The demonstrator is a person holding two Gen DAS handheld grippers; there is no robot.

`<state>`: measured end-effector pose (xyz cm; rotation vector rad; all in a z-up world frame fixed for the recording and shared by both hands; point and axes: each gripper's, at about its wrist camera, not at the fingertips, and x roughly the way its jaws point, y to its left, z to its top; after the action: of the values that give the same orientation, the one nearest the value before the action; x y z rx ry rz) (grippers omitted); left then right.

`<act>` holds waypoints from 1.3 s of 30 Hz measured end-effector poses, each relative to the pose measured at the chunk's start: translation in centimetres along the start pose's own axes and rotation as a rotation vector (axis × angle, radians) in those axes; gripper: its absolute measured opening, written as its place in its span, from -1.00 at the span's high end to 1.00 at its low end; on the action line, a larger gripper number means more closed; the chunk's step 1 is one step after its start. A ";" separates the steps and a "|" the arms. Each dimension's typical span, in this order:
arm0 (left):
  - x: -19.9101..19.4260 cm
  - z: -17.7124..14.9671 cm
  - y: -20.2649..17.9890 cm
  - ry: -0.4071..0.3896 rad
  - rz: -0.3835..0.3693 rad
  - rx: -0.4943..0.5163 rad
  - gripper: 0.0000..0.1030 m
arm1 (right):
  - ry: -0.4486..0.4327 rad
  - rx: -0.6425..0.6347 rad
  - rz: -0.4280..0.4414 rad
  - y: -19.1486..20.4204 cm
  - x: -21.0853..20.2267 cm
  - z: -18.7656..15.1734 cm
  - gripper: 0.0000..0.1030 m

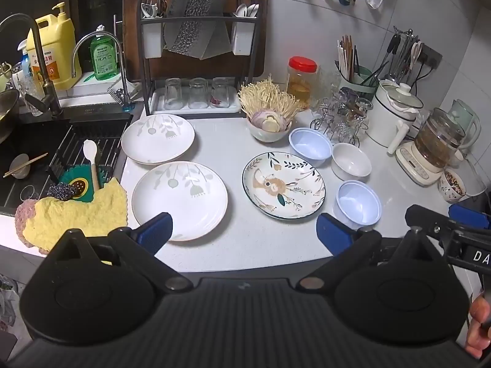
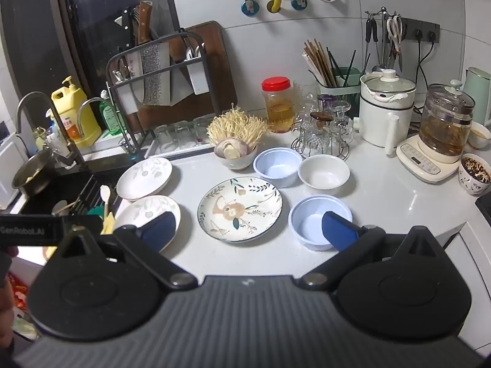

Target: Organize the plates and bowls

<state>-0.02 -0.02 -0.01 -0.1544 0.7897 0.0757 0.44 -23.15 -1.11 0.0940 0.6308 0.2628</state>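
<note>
Both grippers, left [image 1: 244, 230] and right [image 2: 250, 230], hover over the near table edge [image 1: 260, 254], jaws spread wide, holding nothing. Nearest: leaf-print white plate [image 1: 179, 199], floral plate [image 1: 284, 184], blue bowl [image 1: 359, 202]. Farther: second leaf-print plate [image 1: 158, 138], second blue bowl [image 1: 310, 142], white bowl [image 1: 351, 161]. Judgement: nothing stacked yet; grip rims squarely, nest like with like.

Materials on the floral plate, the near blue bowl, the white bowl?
Floral plate: likely glazed ceramic, glossy with painted pattern. Near blue bowl: possibly plastic or melamine, duller sheen, uniform colour; unsure. White bowl: probably glazed ceramic, smooth and shiny.
</note>
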 end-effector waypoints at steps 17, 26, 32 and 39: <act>-0.7 0.0 1.3 -0.020 0.005 0.002 -0.97 | 0.008 -0.008 -0.014 1.1 -0.2 -0.5 -1.00; -0.9 -0.2 1.6 -0.022 0.003 0.003 -0.97 | 0.011 -0.008 -0.019 1.4 -0.6 -0.7 -1.00; -1.0 -1.1 2.4 -0.002 -0.002 -0.011 -0.97 | 0.012 0.001 -0.026 1.8 -0.9 -0.9 -1.00; -0.9 -1.4 2.8 0.018 -0.010 -0.010 -0.97 | 0.020 0.004 -0.030 2.0 -1.0 -1.6 -1.00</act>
<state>-2.01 2.51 -0.67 -0.1686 0.8067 0.0691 -1.68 -21.45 -1.47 0.0852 0.6524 0.2336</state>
